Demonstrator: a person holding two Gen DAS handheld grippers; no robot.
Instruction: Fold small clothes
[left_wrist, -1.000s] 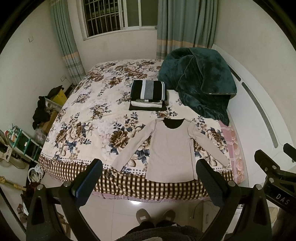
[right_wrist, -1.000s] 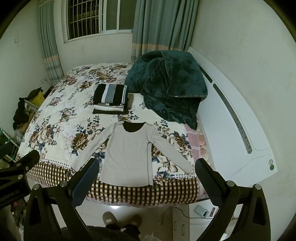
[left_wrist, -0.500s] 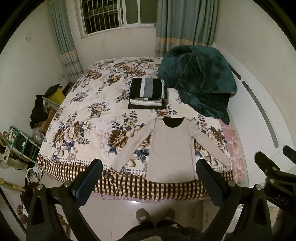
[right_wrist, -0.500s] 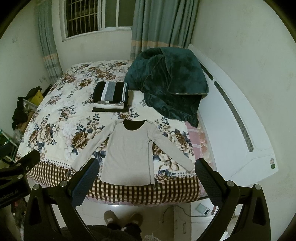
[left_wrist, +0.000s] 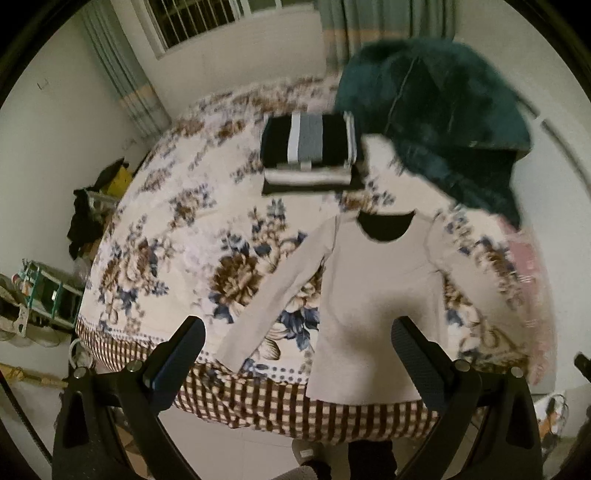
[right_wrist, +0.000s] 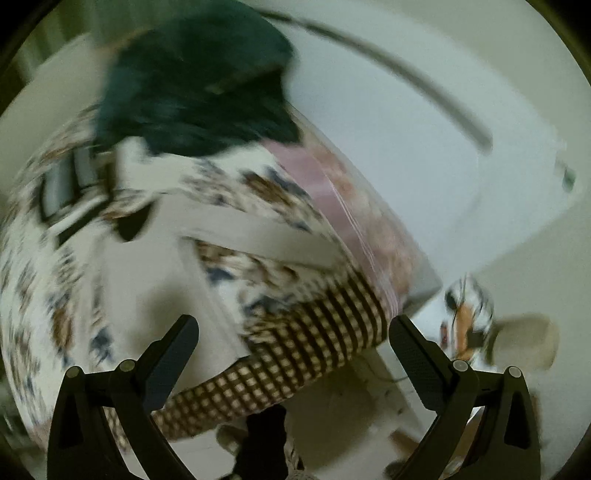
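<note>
A beige long-sleeved top (left_wrist: 373, 295) lies flat, face up, sleeves spread, on the near edge of the floral bed (left_wrist: 177, 236). In the blurred right wrist view the top (right_wrist: 147, 266) sits at the left, its right sleeve (right_wrist: 266, 240) running toward the bed corner. My left gripper (left_wrist: 295, 343) is open and empty, above the top's hem and left sleeve. My right gripper (right_wrist: 293, 339) is open and empty, over the checked bed edge near the right sleeve's end.
A stack of folded clothes (left_wrist: 308, 155) with a striped piece on top lies beyond the top's collar. A dark green blanket (left_wrist: 439, 122) is heaped at the back right. A white headboard (right_wrist: 424, 155) runs along the right. Cluttered shelves (left_wrist: 40, 291) stand left.
Both grippers have moved down toward the bed. The right gripper has swung to the right, toward the right sleeve and bed corner; its view is motion-blurred.
</note>
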